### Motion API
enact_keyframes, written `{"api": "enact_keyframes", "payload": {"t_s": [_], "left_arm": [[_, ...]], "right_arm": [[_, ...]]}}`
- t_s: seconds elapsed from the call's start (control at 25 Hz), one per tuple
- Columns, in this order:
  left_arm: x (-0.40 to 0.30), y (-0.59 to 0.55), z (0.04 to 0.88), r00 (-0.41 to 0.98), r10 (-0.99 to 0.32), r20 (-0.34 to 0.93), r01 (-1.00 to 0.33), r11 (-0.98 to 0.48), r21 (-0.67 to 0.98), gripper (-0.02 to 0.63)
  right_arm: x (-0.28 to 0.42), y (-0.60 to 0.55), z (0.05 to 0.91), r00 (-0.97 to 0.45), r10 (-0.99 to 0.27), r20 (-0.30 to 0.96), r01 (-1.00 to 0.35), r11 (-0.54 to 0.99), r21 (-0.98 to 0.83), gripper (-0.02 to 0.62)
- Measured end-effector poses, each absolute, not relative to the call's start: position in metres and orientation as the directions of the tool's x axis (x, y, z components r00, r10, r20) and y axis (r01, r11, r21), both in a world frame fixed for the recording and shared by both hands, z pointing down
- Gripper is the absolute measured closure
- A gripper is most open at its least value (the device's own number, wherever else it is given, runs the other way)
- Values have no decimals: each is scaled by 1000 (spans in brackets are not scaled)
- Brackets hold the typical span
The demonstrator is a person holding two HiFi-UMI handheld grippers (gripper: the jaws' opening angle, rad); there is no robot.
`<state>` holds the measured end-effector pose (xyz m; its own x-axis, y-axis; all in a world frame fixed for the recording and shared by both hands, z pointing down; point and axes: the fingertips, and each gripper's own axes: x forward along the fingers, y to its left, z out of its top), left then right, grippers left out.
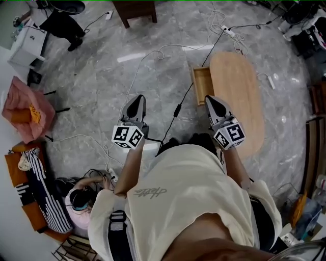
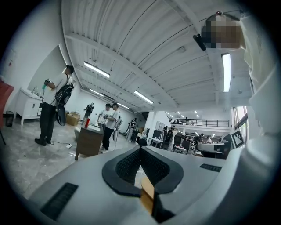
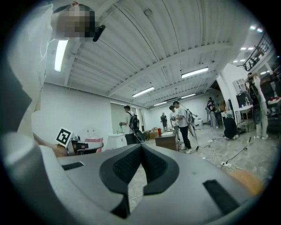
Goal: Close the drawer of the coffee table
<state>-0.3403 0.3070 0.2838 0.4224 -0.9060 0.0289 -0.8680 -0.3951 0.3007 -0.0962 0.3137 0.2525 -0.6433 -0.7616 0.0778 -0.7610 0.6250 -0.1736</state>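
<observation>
In the head view the oval wooden coffee table (image 1: 239, 102) stands on the marble floor ahead and to the right. Its drawer (image 1: 202, 85) sticks out open from the table's left side. My right gripper (image 1: 212, 101) hovers just this side of the drawer, tips together, nothing in it. My left gripper (image 1: 136, 103) is held further left over bare floor, also shut and empty. In the left gripper view the jaws (image 2: 140, 148) meet at their tips, with a sliver of the wooden table (image 2: 147, 190) below. In the right gripper view the jaws (image 3: 141, 146) meet too.
Cables (image 1: 153, 56) and a power strip (image 1: 227, 30) trail over the floor around the table. A dark wooden stand (image 1: 135, 11) is at the far side, bags and a pink cloth (image 1: 25, 109) at the left. Several people (image 3: 183, 125) stand across the room.
</observation>
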Motion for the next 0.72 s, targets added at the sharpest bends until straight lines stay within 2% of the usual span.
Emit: {"api": "enact_keyframes", "payload": {"t_s": [0.4,0.72], "left_arm": [[-362,243,306,391,-914,107,-897,-353,267,601],[-362,154,305,329,-934,138,-917,-280,285,601]], "right_arm": [[-103,242,279,-646,-754,121,-759,618,-203,601],[-119,129,295,-720,-685,112,-692,696,-194,601]]}}
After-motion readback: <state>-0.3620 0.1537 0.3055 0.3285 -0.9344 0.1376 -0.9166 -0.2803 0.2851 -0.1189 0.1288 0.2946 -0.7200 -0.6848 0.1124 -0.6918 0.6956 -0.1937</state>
